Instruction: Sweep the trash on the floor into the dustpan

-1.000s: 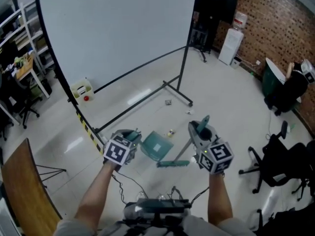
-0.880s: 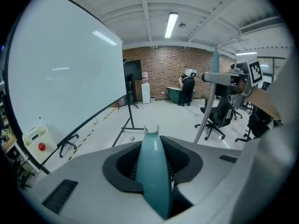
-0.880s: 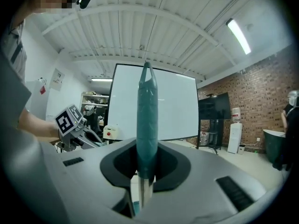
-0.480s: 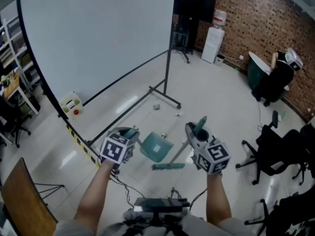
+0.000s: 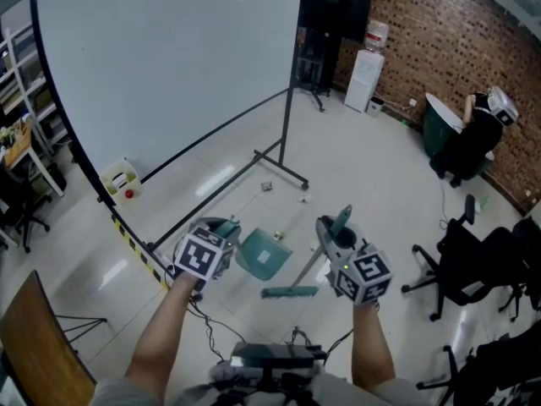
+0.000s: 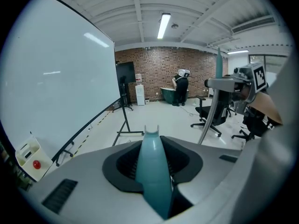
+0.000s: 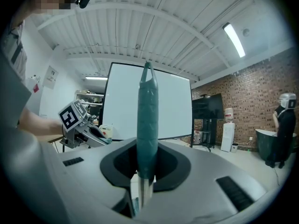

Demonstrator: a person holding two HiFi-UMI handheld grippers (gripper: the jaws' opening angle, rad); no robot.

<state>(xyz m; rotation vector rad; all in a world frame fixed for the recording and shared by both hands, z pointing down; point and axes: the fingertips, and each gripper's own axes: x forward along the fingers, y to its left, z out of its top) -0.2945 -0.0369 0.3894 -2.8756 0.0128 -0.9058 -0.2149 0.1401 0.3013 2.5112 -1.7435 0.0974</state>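
The dustpan (image 5: pixel 259 256) hangs by its handle in the left gripper (image 5: pixel 221 228), whose jaws are closed narrowly on that teal handle; the pan tilts out to the gripper's right, low over the floor (image 5: pixel 363 159); just beside it the broom (image 5: pixel 292 292) slants down from the right gripper (image 5: pixel 332 229), jaws clamped on the shaft below its teal grip, the bristle head close under the pan's lip. The trash (image 5: pixel 267 186) lies beyond both tools, a few small scraps scattered between them and the foot of the whiteboard's stand, the nearest one just past the pan.

Against a second ago both grips are the same and pan and broom keep much the same relation; what has shifted is the framing, with the stand, the scraps and the far wall all sitting further left in the head view; over the last half second almost nothing differs.

The floor is pale and glossy, crossed by striped tape (image 5: pixel 135 239); a big whiteboard (image 5: pixel 169 57) stands at left; a brick wall (image 5: pixel 456 32) with a water dispenser (image 5: pixel 372 45) closes the back; an office chair (image 5: pixel 469 265) and a person (image 5: pixel 478 129) are at right.
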